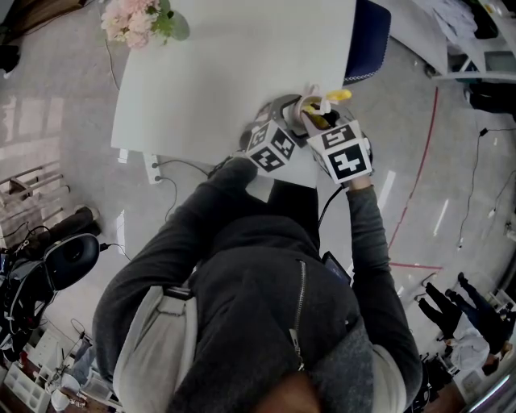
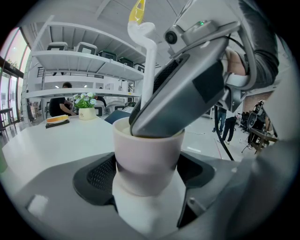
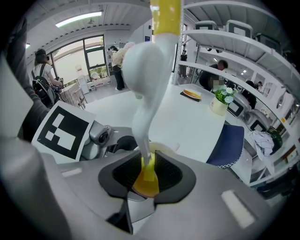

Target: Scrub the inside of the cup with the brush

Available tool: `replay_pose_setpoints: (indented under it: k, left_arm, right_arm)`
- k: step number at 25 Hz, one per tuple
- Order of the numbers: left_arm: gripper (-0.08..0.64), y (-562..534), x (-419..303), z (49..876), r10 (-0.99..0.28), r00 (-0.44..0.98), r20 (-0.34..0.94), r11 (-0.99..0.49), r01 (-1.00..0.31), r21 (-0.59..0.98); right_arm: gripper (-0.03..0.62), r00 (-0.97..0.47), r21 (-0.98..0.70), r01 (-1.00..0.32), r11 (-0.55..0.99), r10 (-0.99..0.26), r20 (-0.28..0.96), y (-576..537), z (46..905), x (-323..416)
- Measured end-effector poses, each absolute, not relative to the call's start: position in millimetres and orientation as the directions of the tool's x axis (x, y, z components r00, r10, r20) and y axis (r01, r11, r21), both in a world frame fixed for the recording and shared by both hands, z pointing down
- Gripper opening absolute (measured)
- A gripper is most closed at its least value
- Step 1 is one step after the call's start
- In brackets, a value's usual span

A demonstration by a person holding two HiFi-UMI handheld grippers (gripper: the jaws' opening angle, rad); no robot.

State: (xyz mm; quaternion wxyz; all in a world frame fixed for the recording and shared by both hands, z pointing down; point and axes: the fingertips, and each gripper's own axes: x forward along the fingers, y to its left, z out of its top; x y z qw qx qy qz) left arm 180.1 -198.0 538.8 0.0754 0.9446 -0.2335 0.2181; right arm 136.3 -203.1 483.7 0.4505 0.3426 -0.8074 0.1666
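Observation:
A white cup (image 2: pixel 147 157) sits upright between the jaws of my left gripper (image 2: pixel 147 176), which is shut on its lower body. In the head view the cup (image 1: pixel 300 109) is held at the near edge of the white table (image 1: pixel 226 73), with the left gripper (image 1: pixel 284 129) reaching it from the left. My right gripper (image 3: pixel 147 176) is shut on the brush's yellow lower part (image 3: pixel 147 180). The brush's white handle (image 3: pixel 145 84) rises past the camera. Its jaws tilt down into the cup's mouth in the left gripper view, hiding the brush head. The handle (image 2: pixel 150 61) sticks out above the rim.
Pink flowers (image 1: pixel 133 20) stand at the table's far left corner. A blue chair (image 1: pixel 367 40) is behind the table on the right. A power strip (image 1: pixel 153 168) and cables lie on the floor at left. People stand at the lower right (image 1: pixel 451 310).

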Motion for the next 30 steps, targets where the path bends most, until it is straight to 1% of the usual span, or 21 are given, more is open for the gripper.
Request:
replay_pose_setpoints:
  k: [30]
  left_arm:
    - [0.411,-198.8,177.8,540.8,-0.406,0.794,0.452,-0.880,-0.474,0.042]
  right_arm:
    - [0.092,-0.305,0.116,-0.770,0.628,-0.522,0.797,-219.1,484.9,140.6]
